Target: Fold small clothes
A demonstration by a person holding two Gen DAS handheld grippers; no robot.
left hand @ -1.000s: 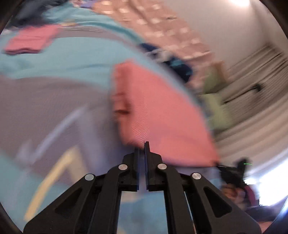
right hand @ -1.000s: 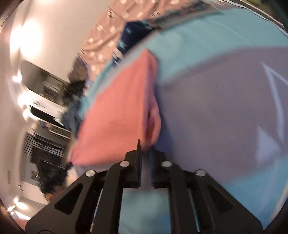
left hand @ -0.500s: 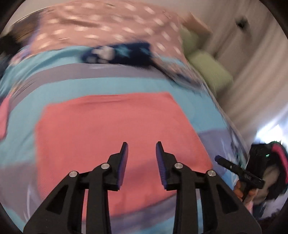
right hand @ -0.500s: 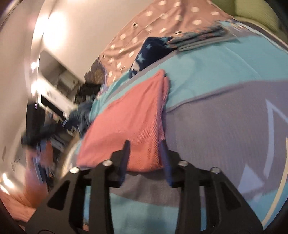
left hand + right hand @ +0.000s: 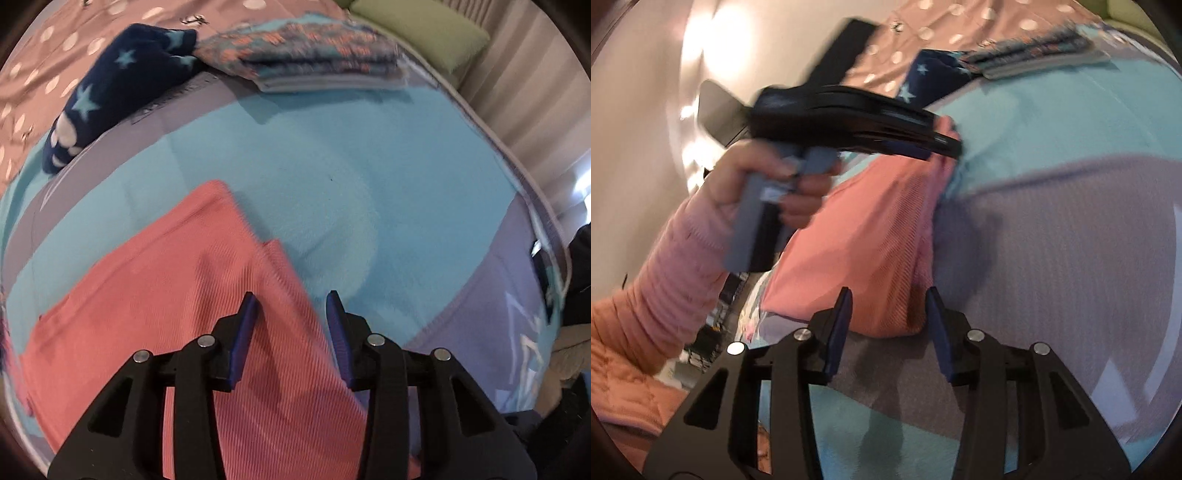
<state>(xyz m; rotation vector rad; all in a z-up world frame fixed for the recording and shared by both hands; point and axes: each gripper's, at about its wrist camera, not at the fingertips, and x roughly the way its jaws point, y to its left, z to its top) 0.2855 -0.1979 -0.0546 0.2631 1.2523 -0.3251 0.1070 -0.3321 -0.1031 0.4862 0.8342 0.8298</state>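
A pink ribbed garment (image 5: 192, 295) lies folded flat on a turquoise and grey blanket (image 5: 351, 177). In the left wrist view my left gripper (image 5: 291, 306) hangs over the garment's right edge. Its jaws are opening and its pads press on nothing. In the right wrist view my right gripper (image 5: 888, 301) stands open just before the garment's (image 5: 871, 236) near corner, its pads clear of the cloth. That view also shows the left gripper (image 5: 945, 142) at the garment's far corner, held by a hand (image 5: 768, 184) in a pink sleeve.
A dark blue star-print garment (image 5: 110, 85) and a folded patterned stack (image 5: 314, 55) lie at the far end of the bed. Beyond them are a green pillow (image 5: 417, 29) and a pink dotted sheet (image 5: 37, 74). Curtains (image 5: 535, 122) run along the bed's right edge.
Both grippers were shut on the pink garment and have let it go; it now lies flat. My left gripper swung across to the garment's far right edge and entered the right wrist view.
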